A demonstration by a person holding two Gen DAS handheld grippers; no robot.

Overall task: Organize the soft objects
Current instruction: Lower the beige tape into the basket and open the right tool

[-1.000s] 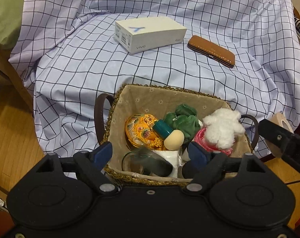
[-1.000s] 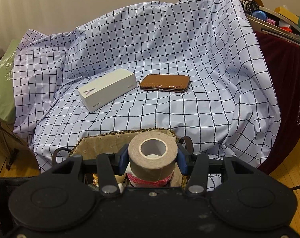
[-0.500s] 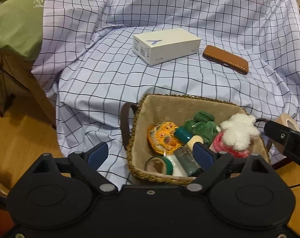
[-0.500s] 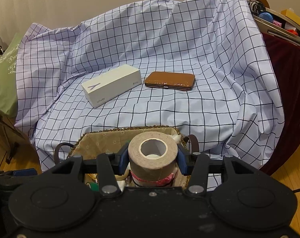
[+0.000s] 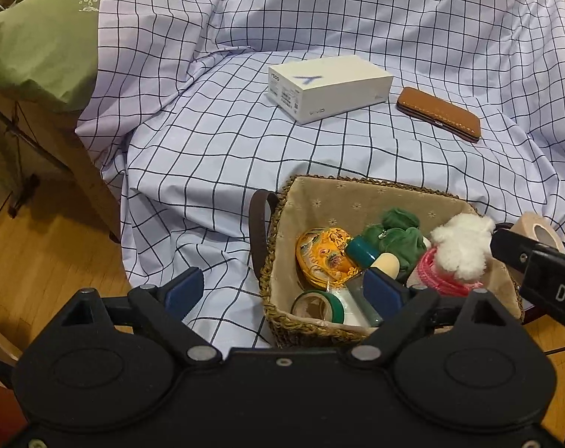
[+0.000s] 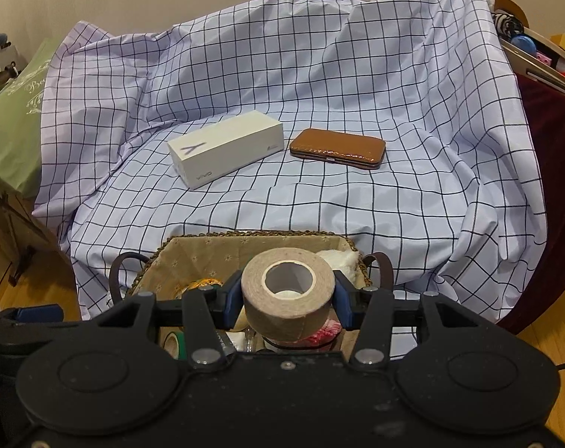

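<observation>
The right hand-held gripper [image 6: 288, 298] clamps a tape roll [image 6: 288, 293], light and stiff, by its outer sides above the basket [image 5: 320, 194] at the checked cloth's [image 5: 245, 149] near edge, while the left hand-held gripper [image 5: 282, 291] gapes empty over the basket's near-left corner.

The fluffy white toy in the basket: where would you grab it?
Grip the fluffy white toy across its upper body, coming from above with the open left hand-held gripper. It sits topmost in the basket, with neighbours crowding its sides.
</observation>
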